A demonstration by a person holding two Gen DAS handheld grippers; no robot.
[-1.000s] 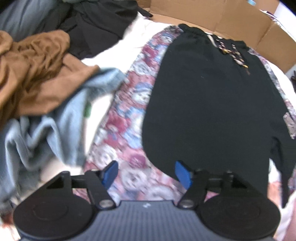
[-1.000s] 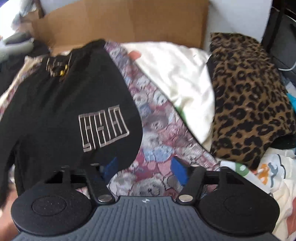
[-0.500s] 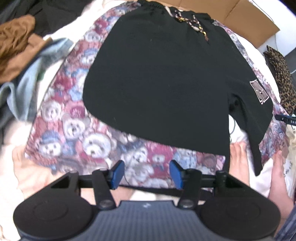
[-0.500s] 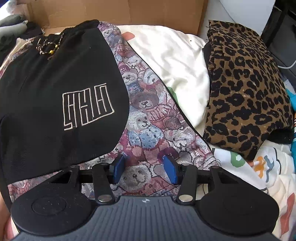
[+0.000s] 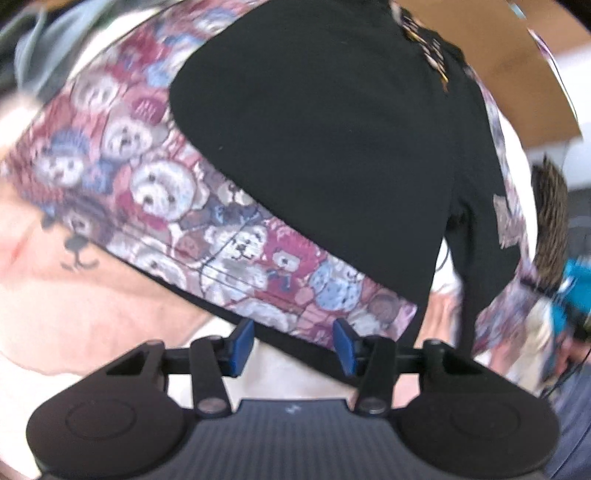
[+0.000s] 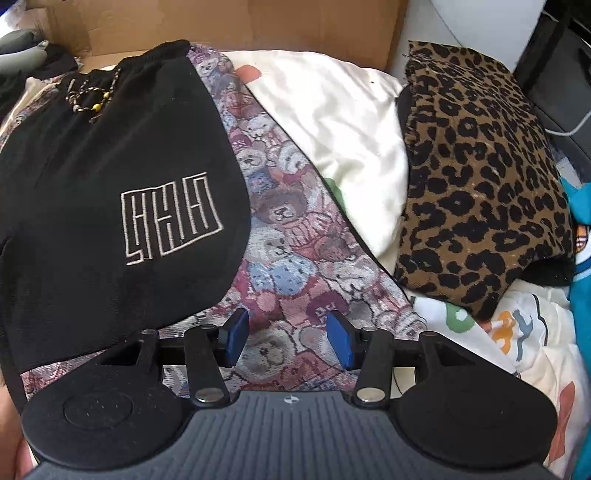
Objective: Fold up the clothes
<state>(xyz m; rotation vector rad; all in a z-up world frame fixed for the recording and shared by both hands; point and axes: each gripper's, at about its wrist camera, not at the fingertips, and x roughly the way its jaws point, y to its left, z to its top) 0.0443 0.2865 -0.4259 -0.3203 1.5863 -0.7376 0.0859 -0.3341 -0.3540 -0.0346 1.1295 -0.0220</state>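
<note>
Right then, my left gripper [image 5: 293, 347] hung over the near hem of the teddy-bear garment [image 5: 155, 184], its blue pads [image 5: 242, 345] apart and drawing together, the dark edge of that hem running between them but, as far as I could tell, not pinched. That view was blurred, so I could not say whether a pad touched the cloth. The black shorts [image 5: 325, 129] lay flat on top of the bear-print piece, waistband and beaded drawstring [image 5: 432, 55] at the far end.

My right gripper [image 6: 286, 341] stood with its pads [image 6: 341, 343] spread, halfway wide, over the bear-print cloth [image 6: 295, 266] near its lower right corner, gripping nothing that I could see. Just to its left lay the shorts' leg [image 6: 110, 177] with the outlined white logo [image 6: 170, 218]. Both garments rested on a bed with a cream sheet [image 6: 343, 122]. A leopard-print piece [image 6: 476, 177] sat to the right, apart from the bear print, and a brown cardboard sheet [image 6: 221, 22] stood behind.
</note>
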